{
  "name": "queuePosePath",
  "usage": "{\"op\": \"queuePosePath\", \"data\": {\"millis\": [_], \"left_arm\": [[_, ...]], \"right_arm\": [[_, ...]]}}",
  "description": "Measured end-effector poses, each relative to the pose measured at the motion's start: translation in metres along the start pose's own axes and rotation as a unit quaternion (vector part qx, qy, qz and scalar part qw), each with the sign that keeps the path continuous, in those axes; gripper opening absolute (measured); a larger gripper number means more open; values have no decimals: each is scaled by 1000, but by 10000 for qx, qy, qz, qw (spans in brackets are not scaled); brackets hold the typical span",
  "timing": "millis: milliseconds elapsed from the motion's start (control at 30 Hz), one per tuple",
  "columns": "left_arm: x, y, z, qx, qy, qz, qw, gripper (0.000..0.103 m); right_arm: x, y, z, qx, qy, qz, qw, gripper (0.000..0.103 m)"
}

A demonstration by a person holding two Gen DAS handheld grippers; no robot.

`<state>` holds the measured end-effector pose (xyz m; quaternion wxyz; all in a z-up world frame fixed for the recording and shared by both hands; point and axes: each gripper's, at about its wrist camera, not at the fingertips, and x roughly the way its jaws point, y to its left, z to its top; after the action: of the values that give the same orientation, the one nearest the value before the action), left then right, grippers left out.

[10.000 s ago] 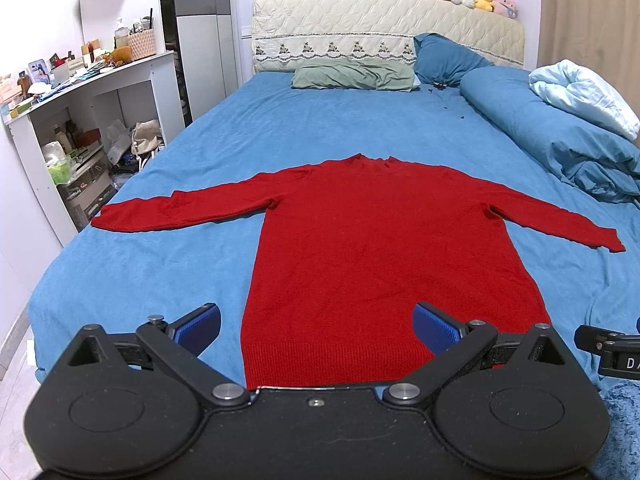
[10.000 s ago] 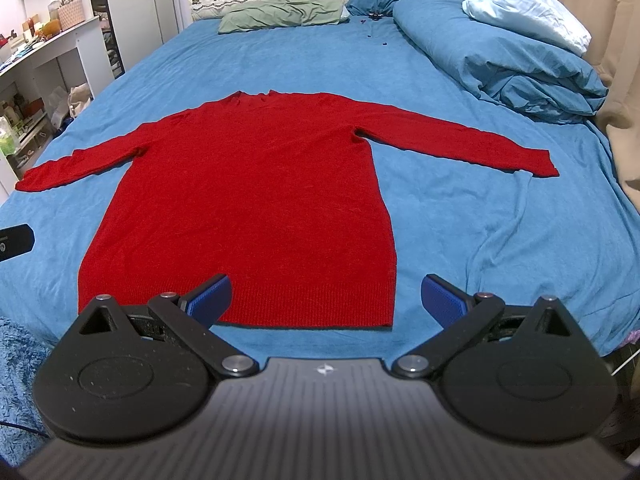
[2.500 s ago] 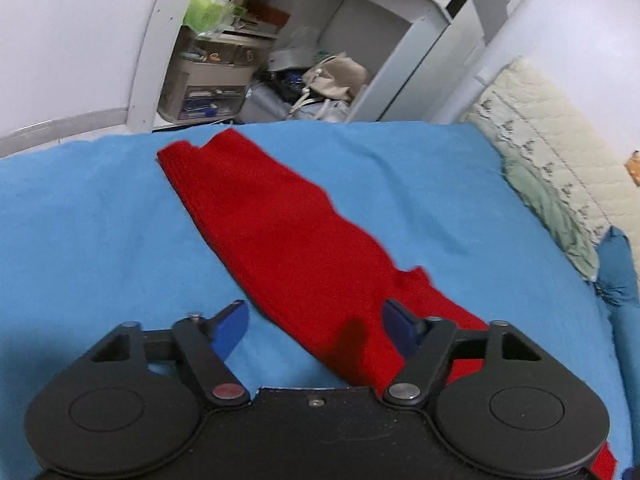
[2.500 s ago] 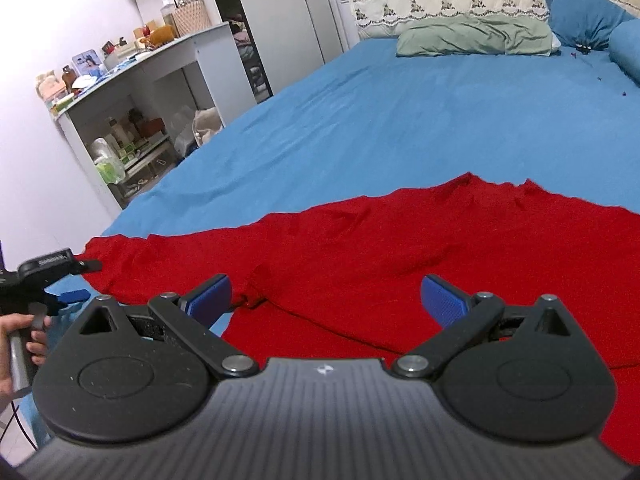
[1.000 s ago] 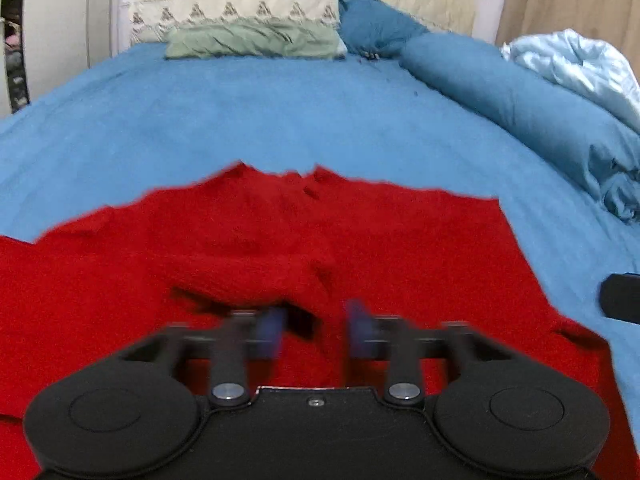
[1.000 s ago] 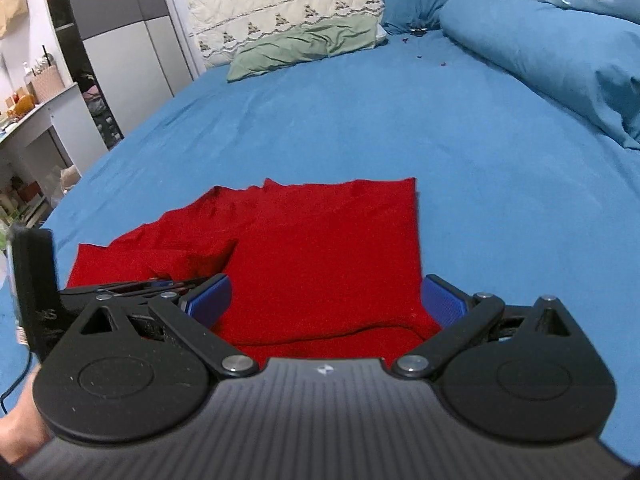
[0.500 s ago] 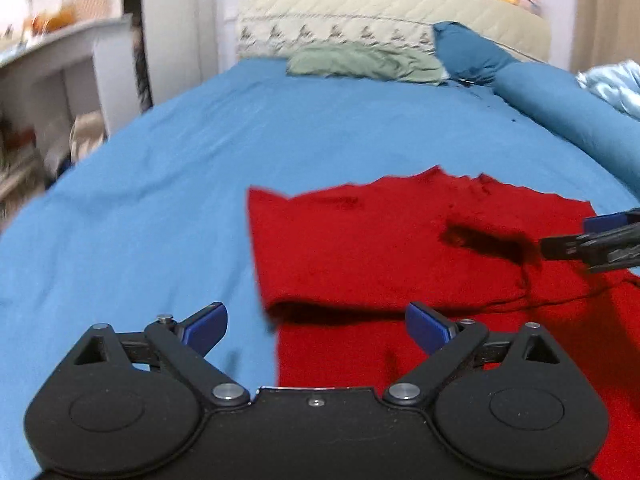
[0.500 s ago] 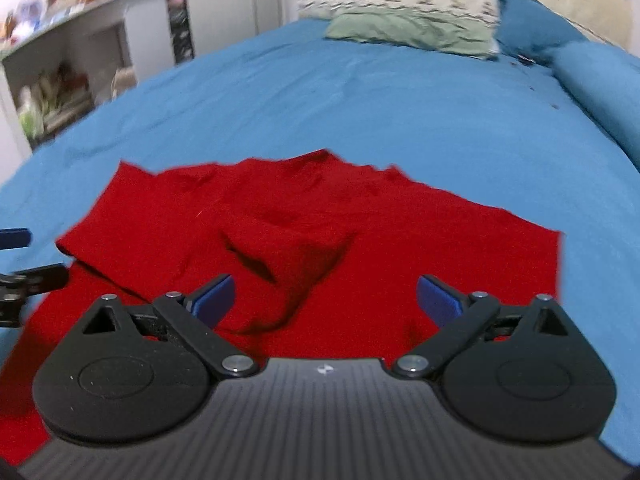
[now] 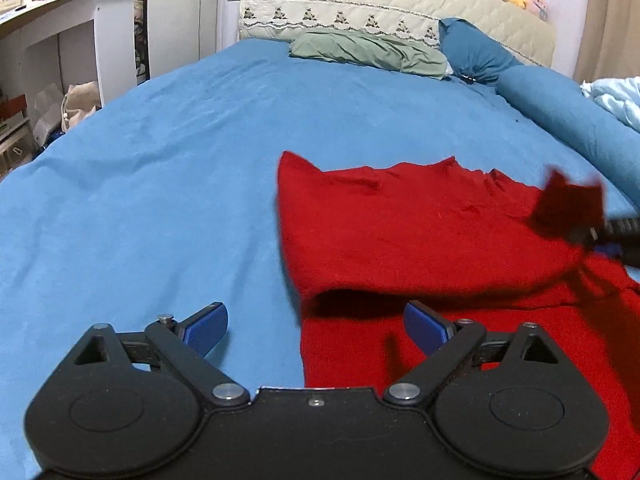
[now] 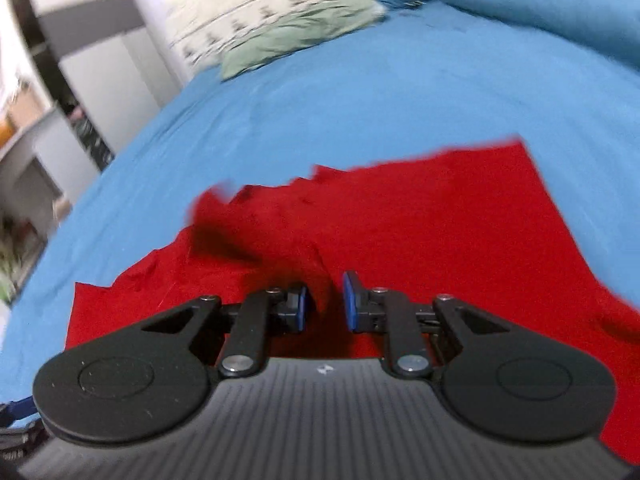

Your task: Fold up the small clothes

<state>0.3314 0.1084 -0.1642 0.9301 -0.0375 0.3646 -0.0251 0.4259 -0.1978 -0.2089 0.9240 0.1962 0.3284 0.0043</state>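
A red knit sweater [image 9: 420, 240] lies on the blue bedsheet [image 9: 160, 184], with both sleeves folded in over the body. My left gripper [image 9: 316, 326] is open and empty, just above the sweater's left side edge. My right gripper [image 10: 325, 307] is shut on a fold of the sleeve of the sweater [image 10: 420, 232] and lifts its cuff [image 9: 568, 208] a little above the body. The right gripper also shows at the right edge of the left wrist view [image 9: 612, 236]. The right wrist view is blurred by motion.
A green pillow [image 9: 368, 50], a dark blue pillow [image 9: 476, 54] and a rolled blue duvet [image 9: 568, 116] lie at the head and right of the bed. A white desk [image 9: 60, 28] with clutter under it stands off the left side.
My right gripper has closed on the folded sleeve and lifted its cuff. My left gripper stays open and has shifted slightly left along the sweater's edge.
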Motion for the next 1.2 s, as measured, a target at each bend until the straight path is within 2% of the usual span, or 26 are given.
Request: {"op": "queuePosePath", "data": {"millis": [67, 200, 367, 400, 433, 467, 533, 600, 767, 800, 867, 1000, 1200], "left_arm": [[-1, 3, -4, -45, 19, -1, 10000, 96], [0, 6, -7, -146, 48, 59, 9999, 96], [6, 5, -6, -178, 4, 124, 9998, 93], [8, 5, -7, -170, 5, 132, 9998, 90], [10, 5, -7, -166, 7, 155, 9997, 88], [12, 7, -6, -170, 9, 163, 9997, 84], [15, 8, -6, -211, -10, 132, 9997, 76], [17, 9, -5, -254, -31, 109, 9996, 65], [22, 9, -2, -312, -98, 23, 9995, 45], [24, 9, -2, -365, -83, -34, 9993, 35], [26, 10, -2, -410, 13, -94, 9991, 22], [24, 10, -2, -418, 146, -7, 9990, 13], [12, 19, -2, -662, 241, -35, 9975, 11]], "right_arm": [[-2, -16, -10, 160, 41, 28, 9999, 46], [-5, -29, -8, 265, 30, 294, 9992, 50], [-1, -24, 2, 31, 55, 47, 10000, 50], [1, -21, 4, -21, 72, 3, 10000, 49], [4, -21, 8, -106, 104, -52, 9999, 44], [6, -18, 10, -237, 129, -133, 9995, 31], [9, -12, 18, -518, 163, -213, 9983, 22], [-2, -8, 30, -658, -23, -147, 9977, 21], [-42, -18, 65, -754, -747, -145, 9942, 21], [-46, -24, 69, -747, -836, -217, 9935, 21], [-46, -40, 70, -659, -833, -365, 9937, 21], [-35, -63, 51, -632, -502, -547, 9952, 21], [-28, -78, 22, -562, -246, -608, 9963, 23]]}}
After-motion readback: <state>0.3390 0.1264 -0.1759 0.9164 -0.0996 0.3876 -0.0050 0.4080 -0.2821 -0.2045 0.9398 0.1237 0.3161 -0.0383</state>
